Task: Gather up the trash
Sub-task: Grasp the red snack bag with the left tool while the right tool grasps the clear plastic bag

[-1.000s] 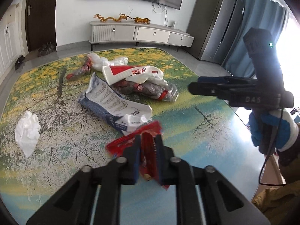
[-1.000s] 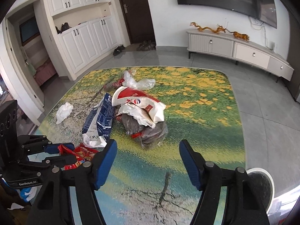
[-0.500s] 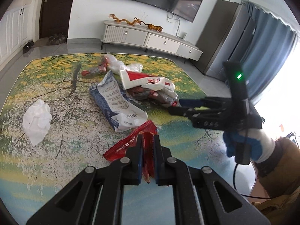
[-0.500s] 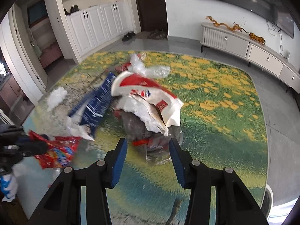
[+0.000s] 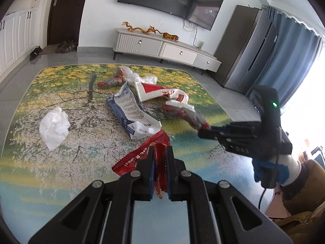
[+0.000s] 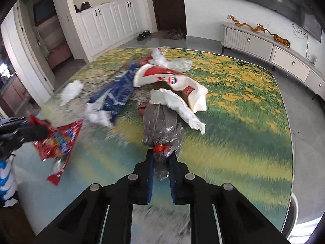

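Observation:
My left gripper (image 5: 160, 148) is shut on a red snack wrapper (image 5: 140, 156), held a little above the landscape-print table (image 5: 61, 172); the right wrist view shows that wrapper (image 6: 59, 140) hanging at the left. My right gripper (image 6: 161, 154) is closing, its pads pinching the tied end of a clear plastic bag of dark stuff (image 6: 159, 124), which lies on the table. In the left wrist view that bag (image 5: 189, 118) stretches toward the right gripper (image 5: 203, 131).
More litter lies mid-table: a blue-and-white bag (image 5: 130, 109), a white-and-red bag (image 5: 158, 92), a crumpled white tissue (image 5: 53, 127) and clear plastic (image 5: 142, 78) at the far side. A gloved hand (image 5: 270, 168) holds the right gripper. A white TV cabinet (image 5: 162, 48) stands beyond.
The right gripper came down onto the clear bag's tied end and its jaws closed on it. The left gripper lifted the red wrapper a little and rolled slightly.

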Available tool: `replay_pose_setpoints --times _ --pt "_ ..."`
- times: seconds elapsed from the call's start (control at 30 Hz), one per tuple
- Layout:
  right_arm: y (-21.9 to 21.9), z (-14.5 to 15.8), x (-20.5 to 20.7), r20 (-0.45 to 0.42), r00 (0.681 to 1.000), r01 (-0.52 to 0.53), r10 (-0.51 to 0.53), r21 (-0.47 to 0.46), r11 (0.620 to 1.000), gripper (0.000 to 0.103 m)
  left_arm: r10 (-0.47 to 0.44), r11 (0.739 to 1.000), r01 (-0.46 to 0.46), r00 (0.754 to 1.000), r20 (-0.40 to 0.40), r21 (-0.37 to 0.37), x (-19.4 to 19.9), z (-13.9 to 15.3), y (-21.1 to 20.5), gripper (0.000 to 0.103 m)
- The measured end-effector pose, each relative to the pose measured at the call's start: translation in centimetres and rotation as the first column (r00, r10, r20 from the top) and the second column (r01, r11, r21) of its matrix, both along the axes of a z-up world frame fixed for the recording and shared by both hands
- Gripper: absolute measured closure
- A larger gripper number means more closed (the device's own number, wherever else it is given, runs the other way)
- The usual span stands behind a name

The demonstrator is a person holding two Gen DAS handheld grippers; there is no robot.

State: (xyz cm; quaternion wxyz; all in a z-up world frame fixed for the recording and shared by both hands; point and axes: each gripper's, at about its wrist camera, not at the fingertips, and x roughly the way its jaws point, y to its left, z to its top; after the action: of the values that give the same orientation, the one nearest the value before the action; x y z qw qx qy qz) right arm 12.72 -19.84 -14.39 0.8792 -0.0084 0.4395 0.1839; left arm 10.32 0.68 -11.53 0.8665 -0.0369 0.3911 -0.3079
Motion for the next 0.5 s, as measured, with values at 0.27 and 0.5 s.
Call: replay_pose_setpoints --times 0.27,0.5 --pt "1.1 4.0 -4.7 0.074 0.996 -0.055 0.052 0.040 0.998 0.090 0.039 0.999 -0.039 0.997 0.059 -0.013 -2.3 2.3 1.3 0.095" --pt "1.1 8.2 -7.7 0.176 0.984 -0.046 0.038 0.042 0.998 0.090 0.082 0.996 -0.077 0.988 0.132 -0.039 -4.4 5.4 2.6 0.095"
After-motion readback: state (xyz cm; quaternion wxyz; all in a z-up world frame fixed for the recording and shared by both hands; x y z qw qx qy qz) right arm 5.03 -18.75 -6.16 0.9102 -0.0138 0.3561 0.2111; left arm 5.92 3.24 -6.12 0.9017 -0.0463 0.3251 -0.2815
